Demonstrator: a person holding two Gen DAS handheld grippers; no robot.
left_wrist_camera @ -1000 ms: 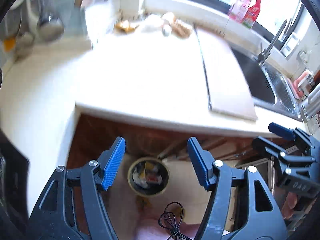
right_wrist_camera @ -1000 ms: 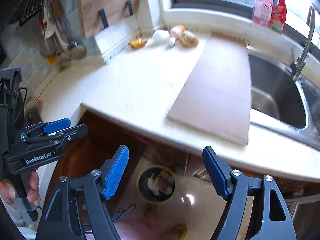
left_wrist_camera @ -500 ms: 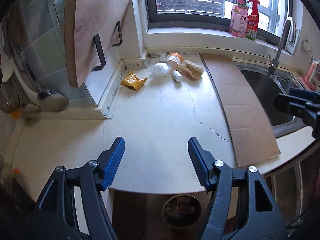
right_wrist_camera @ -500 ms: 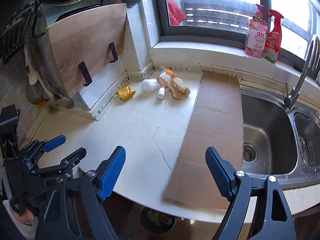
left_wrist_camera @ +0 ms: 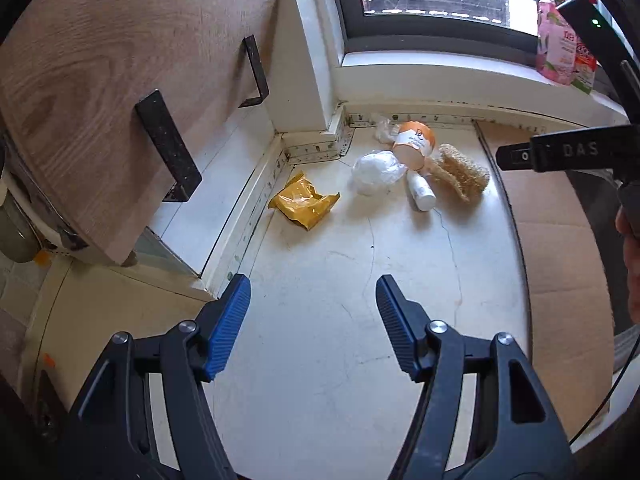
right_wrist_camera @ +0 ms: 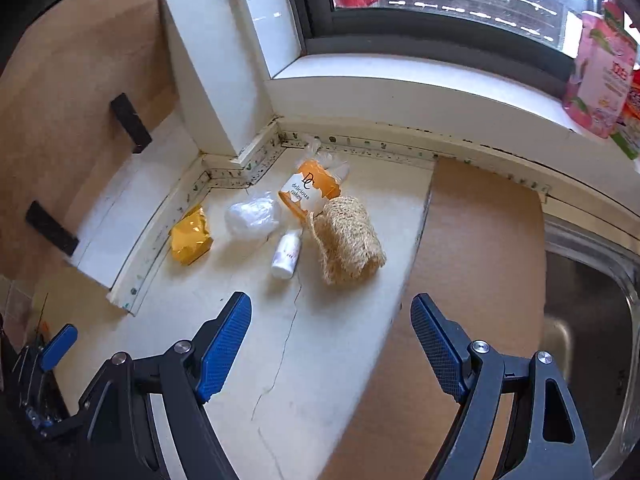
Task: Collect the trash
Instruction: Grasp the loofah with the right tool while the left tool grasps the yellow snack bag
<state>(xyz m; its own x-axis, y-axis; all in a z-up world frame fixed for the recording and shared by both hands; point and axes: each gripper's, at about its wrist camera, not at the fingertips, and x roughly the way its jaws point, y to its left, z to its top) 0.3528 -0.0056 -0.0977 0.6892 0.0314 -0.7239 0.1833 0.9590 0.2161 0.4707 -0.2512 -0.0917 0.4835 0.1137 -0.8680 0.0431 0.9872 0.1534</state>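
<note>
Hovering over tabletop: left claw point(left_wrist_camera: 312, 320) spread, empty | right claw point(right_wrist_camera: 332, 340) spread, empty | trash at back corner: yellow wrapper point(left_wrist_camera: 304, 202), white bag point(left_wrist_camera: 376, 172), orange cup point(right_wrist_camera: 310, 192), small bottle point(right_wrist_camera: 286, 254)

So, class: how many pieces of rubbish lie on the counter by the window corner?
5, clustered: yellow wrapper leftmost, white bag, orange cup at the back, small bottle, loofah rightmost. More may hide behind.

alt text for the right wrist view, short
The open, empty right gripper hangs over a cream kitchen counter facing a trash cluster near the window corner: yellow wrapper, white plastic bag, small white bottle, orange cup, loofah. Cardboard lies right.
</note>
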